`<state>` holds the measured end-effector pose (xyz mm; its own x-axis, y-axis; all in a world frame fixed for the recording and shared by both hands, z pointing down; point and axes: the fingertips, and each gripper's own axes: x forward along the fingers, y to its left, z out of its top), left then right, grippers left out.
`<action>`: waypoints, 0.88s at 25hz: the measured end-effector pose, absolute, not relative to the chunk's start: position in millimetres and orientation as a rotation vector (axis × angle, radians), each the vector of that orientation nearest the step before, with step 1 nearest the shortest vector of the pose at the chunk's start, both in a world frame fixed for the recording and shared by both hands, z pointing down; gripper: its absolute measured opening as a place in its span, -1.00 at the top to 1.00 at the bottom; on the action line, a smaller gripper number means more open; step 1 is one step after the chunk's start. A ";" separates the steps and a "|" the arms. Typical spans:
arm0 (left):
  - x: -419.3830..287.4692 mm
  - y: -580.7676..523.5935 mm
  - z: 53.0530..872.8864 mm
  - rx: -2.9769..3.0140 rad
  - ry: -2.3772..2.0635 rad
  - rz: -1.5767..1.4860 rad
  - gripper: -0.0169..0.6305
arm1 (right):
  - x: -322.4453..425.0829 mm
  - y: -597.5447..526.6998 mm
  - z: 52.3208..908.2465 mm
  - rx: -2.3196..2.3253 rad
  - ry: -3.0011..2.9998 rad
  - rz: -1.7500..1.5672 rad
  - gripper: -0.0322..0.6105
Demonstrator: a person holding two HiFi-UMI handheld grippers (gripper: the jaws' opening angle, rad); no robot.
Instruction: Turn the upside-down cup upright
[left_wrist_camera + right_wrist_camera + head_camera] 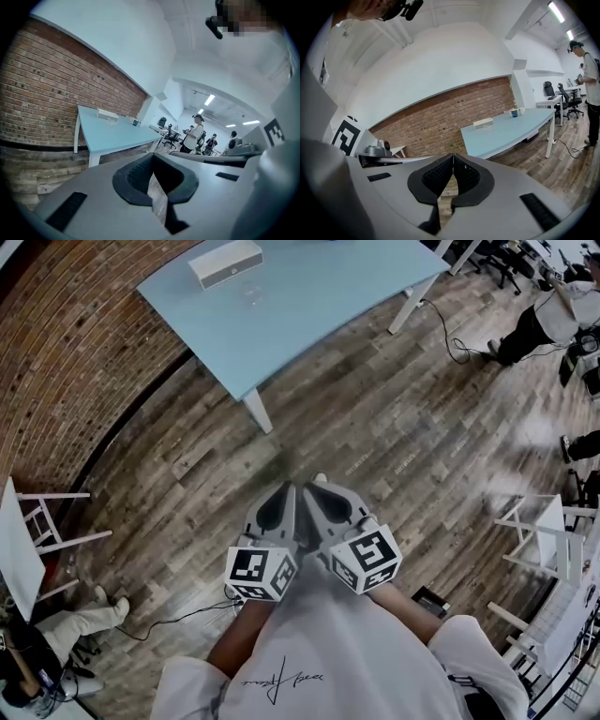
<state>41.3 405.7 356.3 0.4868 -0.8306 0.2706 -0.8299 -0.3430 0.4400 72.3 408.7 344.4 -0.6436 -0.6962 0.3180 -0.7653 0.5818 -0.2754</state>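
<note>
A light-blue table (309, 296) stands ahead of me, seen also as the table (112, 133) in the left gripper view and the table (506, 131) in the right one. A white box (225, 263) lies on it, with a faint clear item (251, 292) beside it, too small to identify. A small dark blue cup (514, 112) stands farther along the top. My left gripper (284, 489) and right gripper (315, 486) are side by side over the wooden floor, well short of the table. Both are shut and hold nothing.
A brick wall (66, 352) runs along the left. White frames stand at the left (42, 521) and right (544, 535). A person (548, 315) stands at the far right; another person (56, 634) sits at the lower left. A cable (169, 620) lies on the floor.
</note>
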 end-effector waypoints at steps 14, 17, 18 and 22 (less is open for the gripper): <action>68.4 302.4 357.0 2.213 -1.379 0.066 0.91 | 105.1 290.7 335.2 1.209 -2.700 0.603 0.83; 79.3 283.9 355.1 2.216 -1.388 0.064 0.91 | 114.4 271.9 331.0 1.188 -2.720 0.592 0.83; 82.8 278.9 354.4 2.215 -1.391 0.060 0.91 | 117.2 267.0 329.9 1.180 -2.726 0.588 0.83; 94.1 266.4 350.9 2.210 -1.411 0.053 0.91 | 129.5 256.7 328.2 1.161 -2.748 0.593 0.83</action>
<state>94.1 266.4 350.9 0.4584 -0.8370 0.2988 -0.8572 -0.3277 0.3973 129.5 256.7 328.2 -0.7044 -0.6684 0.2389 -0.7074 0.6336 -0.3133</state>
